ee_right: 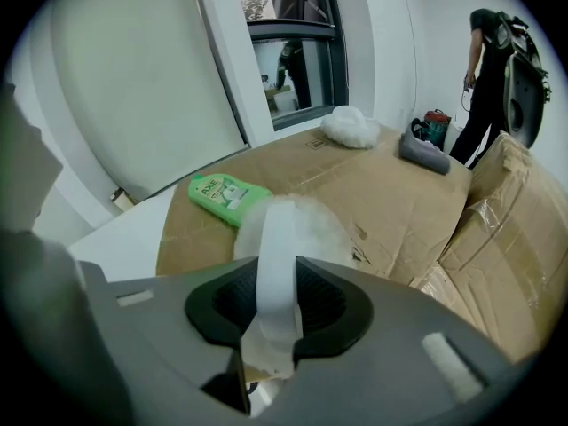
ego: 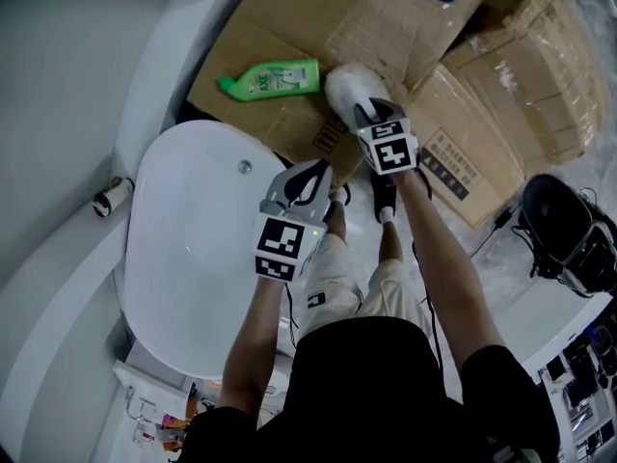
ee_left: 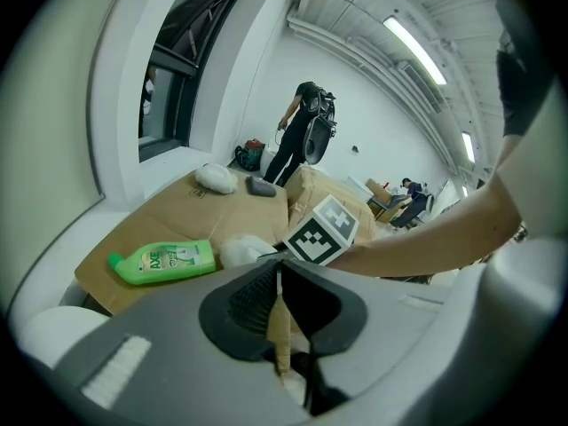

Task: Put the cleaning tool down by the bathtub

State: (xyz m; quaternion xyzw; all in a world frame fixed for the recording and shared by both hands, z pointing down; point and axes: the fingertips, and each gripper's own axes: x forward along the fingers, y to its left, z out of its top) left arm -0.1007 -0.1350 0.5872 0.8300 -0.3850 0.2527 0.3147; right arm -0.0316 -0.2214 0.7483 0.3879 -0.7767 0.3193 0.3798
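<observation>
Pinching the flat white handle (ee_right: 277, 264) of the fluffy white cleaning tool (ego: 344, 85), the right gripper (ego: 362, 114) is closing its jaws firmly on that handle, and the tool's woolly head is sticking out just beyond the jaw tips. In the upper middle of the head view the tool is hanging over flattened cardboard (ego: 424, 27), just right of a green AXE bottle (ego: 270, 78) that is lying on its side; whether the head is touching the cardboard cannot be told. The white bathtub (ego: 193, 249) is filling the left centre, its upper-right rim lying near the tool but apart from it. The left gripper (ego: 323, 169) is hovering below the tool beside that rim, with its jaws pressed together and gripping nothing.
</observation>
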